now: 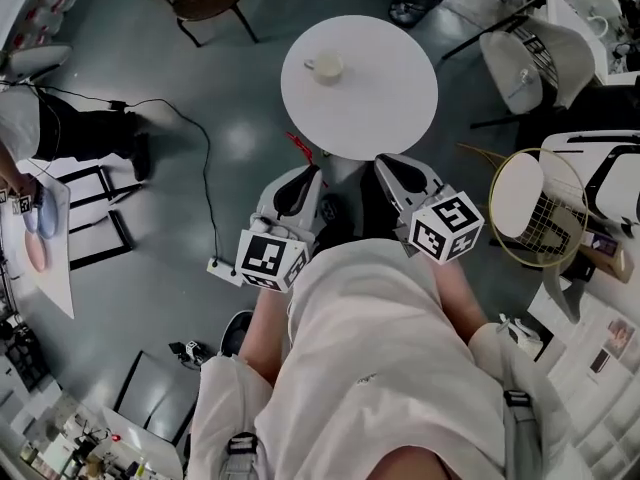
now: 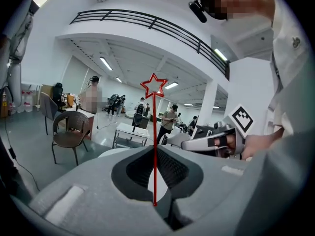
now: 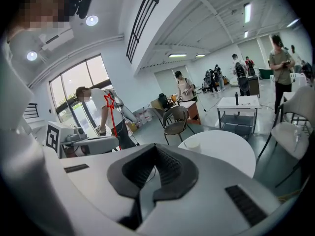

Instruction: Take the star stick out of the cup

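Grey left gripper (image 2: 155, 203) pinches the thin red star-topped stick (image 2: 154, 146) by its bottom end, far from the small white cup (image 1: 326, 66); it looks light and bendy, and the grey right gripper (image 3: 145, 195) seems shut, empty.

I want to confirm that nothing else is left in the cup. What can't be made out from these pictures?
- Inside of the cup: in the head view it is too small to tell. In the right gripper view it is seen from the side, so its own wall hides the inside.
- Lower end of the star stick: in the left gripper view it disappears where the left gripper has its jaws closed on it.
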{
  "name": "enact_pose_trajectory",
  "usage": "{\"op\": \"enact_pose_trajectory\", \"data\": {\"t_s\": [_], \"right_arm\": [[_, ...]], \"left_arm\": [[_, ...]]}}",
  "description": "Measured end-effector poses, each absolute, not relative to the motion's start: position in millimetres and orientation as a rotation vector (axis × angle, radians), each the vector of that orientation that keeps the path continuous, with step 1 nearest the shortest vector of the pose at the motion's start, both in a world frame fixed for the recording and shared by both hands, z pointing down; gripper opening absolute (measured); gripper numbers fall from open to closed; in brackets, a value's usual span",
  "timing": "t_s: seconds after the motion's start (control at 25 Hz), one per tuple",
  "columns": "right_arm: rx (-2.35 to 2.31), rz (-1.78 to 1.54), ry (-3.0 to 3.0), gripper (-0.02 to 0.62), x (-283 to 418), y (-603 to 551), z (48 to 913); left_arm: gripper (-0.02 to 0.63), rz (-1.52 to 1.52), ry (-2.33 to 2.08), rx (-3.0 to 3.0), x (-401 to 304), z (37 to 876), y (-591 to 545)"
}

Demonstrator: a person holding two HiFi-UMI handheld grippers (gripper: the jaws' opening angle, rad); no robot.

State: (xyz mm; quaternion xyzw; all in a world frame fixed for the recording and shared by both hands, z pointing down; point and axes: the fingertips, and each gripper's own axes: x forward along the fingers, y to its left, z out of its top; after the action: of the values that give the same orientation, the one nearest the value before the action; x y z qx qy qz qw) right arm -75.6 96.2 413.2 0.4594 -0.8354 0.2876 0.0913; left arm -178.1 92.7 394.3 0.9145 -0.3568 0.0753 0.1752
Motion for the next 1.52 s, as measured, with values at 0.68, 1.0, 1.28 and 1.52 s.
{"op": "enact_pose_trajectory", "data": {"t_s": [0.68,1.0,1.28,1.52], "right_arm": [[1.441,0.644,-2.667,0.006,-40.0,130.2,350.3],[1.416,0.552,-2.716,0.006,-36.4,151.1,346.8],[1.360,0.562,-2.749,0.006,-48.5,153.1,345.7],[1.325,0.544,-2.753,0.006,-56.5,153.6,343.0]], "left_arm": [[0.021,0.161,-0.919,2.667,-139.6,360.8,115.6],[0.021,0.177,-0.954,2.651,-138.3,365.0,132.0],[0.021,0.178,-0.999,2.635,-150.0,366.8,135.3],[0.021,0.164,-1.017,2.630,-156.9,364.7,133.0]]}}
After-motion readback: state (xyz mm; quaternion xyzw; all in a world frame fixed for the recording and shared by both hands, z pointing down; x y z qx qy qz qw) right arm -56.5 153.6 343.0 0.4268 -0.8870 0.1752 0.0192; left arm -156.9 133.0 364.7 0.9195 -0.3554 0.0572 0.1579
